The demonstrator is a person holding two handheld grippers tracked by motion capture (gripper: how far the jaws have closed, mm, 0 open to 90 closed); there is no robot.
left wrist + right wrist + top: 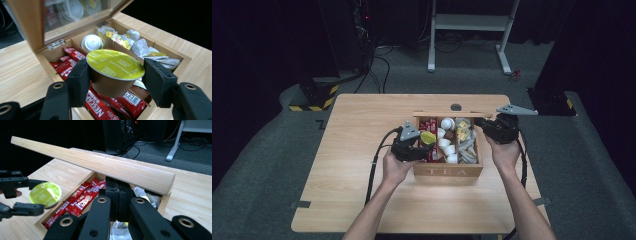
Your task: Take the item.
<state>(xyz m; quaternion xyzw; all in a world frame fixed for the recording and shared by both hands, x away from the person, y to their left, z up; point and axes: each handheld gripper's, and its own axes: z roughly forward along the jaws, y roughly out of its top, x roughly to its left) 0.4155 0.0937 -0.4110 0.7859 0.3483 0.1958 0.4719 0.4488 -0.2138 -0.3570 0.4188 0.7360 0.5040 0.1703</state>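
My left gripper (pixel 115 82) is clamped on the yellow-lidded capsule (pixel 115 64), held just above the red sachets (pixel 98 105) in the open box (pixel 447 171), while my right gripper (pixel 118 195), jaws closed together, props the lid (pixel 100 165) up so it cannot drop.

The capsule (pixel 115 71) hides the sachets (pixel 100 105) under it, and the lid (pixel 50 20) runs past the frame's top.

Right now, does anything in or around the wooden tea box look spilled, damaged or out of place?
Nothing stands out. The wooden tea box sits square on the light wooden table, its sachets and pods inside their compartments. The left gripper holds a yellow-lidded cappuccino capsule over it; the right gripper, shut, props the box's lid.
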